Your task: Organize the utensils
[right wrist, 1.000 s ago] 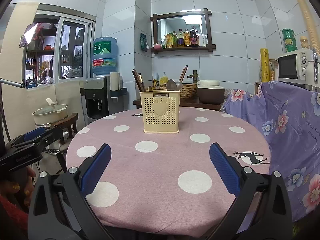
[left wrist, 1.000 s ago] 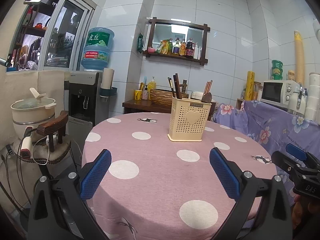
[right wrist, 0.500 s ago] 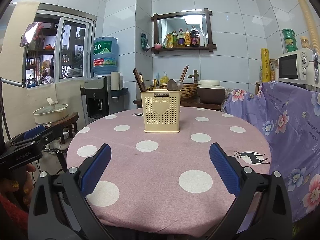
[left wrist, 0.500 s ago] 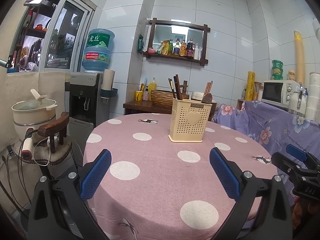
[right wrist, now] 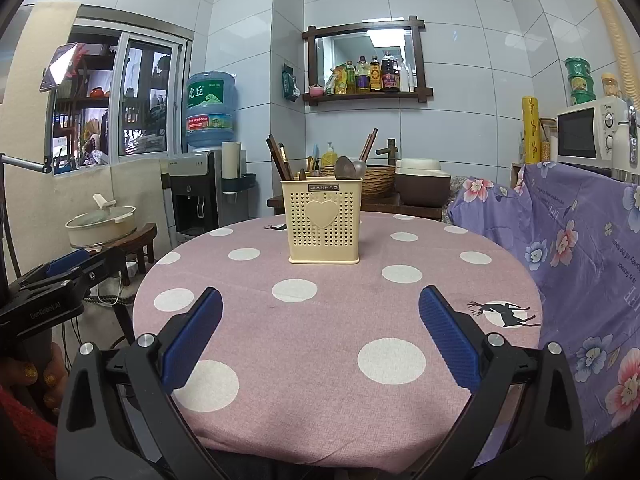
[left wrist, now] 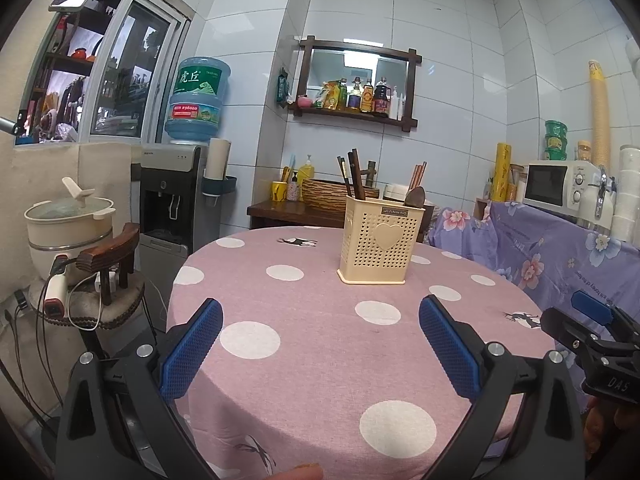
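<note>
A cream perforated utensil holder with a heart on its front stands upright on the round pink polka-dot table. Dark chopsticks and wooden spoons stick out of its top. My left gripper hangs open near the table's front edge, nothing between its blue pads. My right gripper is open and empty too, well short of the holder. Each gripper shows at the edge of the other's view.
A chair draped in purple floral cloth crowds the table's right side. A stool with a cream pot and a water dispenser stand to the left. Behind the table are a wooden side table with a basket and a microwave.
Both views have drifted only slightly; the holder sits a touch higher in the left wrist view. Both grippers stay open and empty.
</note>
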Demonstrator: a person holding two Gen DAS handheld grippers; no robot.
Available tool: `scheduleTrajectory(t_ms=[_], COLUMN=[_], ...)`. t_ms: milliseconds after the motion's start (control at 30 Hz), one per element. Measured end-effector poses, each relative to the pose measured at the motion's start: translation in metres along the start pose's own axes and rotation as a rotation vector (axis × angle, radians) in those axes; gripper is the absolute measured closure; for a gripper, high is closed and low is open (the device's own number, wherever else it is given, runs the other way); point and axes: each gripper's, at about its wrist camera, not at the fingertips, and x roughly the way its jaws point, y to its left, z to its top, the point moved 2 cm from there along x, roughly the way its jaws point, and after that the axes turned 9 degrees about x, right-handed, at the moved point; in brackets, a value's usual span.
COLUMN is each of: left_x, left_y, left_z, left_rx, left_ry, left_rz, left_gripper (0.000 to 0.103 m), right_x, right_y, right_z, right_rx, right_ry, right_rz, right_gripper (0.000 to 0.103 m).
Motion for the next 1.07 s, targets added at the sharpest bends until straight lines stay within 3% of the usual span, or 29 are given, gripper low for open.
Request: scheduleTrajectory(t_ms=[1067], left_x=[0.0067], left_y=[0.0018], left_z=[-0.0063], left_rx=[0.018], left_ry=[0.050], left_rz=[0.004], left_gripper=[0.005], right_x=[0.0016], right_y=[-0.0018], right_z=[-0.0034], right_rx=[0.005], right_ry=[0.011], right_rz=[-0.004], right_gripper=[0.006])
